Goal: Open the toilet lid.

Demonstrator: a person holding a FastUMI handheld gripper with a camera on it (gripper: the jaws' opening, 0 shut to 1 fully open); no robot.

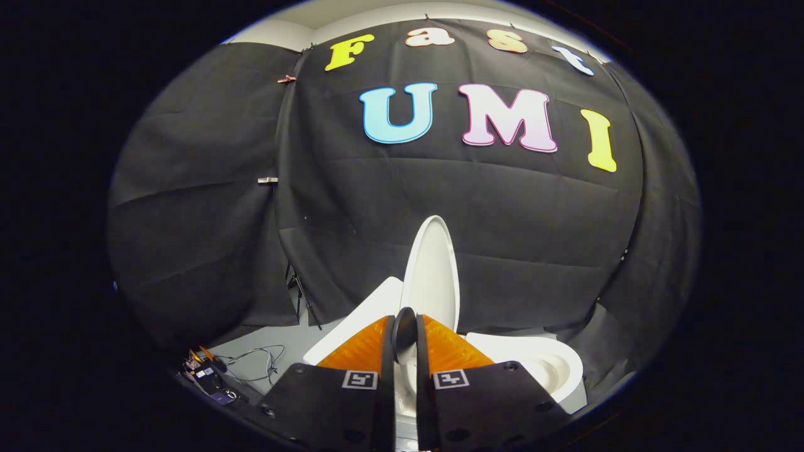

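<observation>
Jaws: gripper point(405, 333) nearly closed, narrow gap, grasping nothing.
Lid: toilet lid point(432, 270) upright, just beyond jaws.
Bowl: toilet bowl point(540, 364) beside right jaw.

The toilet lid point(432, 267), standing upright just beyond the fingers at twelve o'clock, looks like smooth white plastic with a soft gloss. The toilet bowl point(545, 364) at two o'clock has a shinier, glazed white finish (ceramic, by the look of it). The gripper point(404, 333) has matt black bodies with small screws, and its fingers point(358, 350), drawn close together with only a narrow slit between them, are faced in ribbed orange rubbery material. The wall point(207, 251) is matt black cloth, creased. The floor point(264, 351) at ten o'clock is dull smooth grey, with thin cables point(254, 363) lying on it.
</observation>
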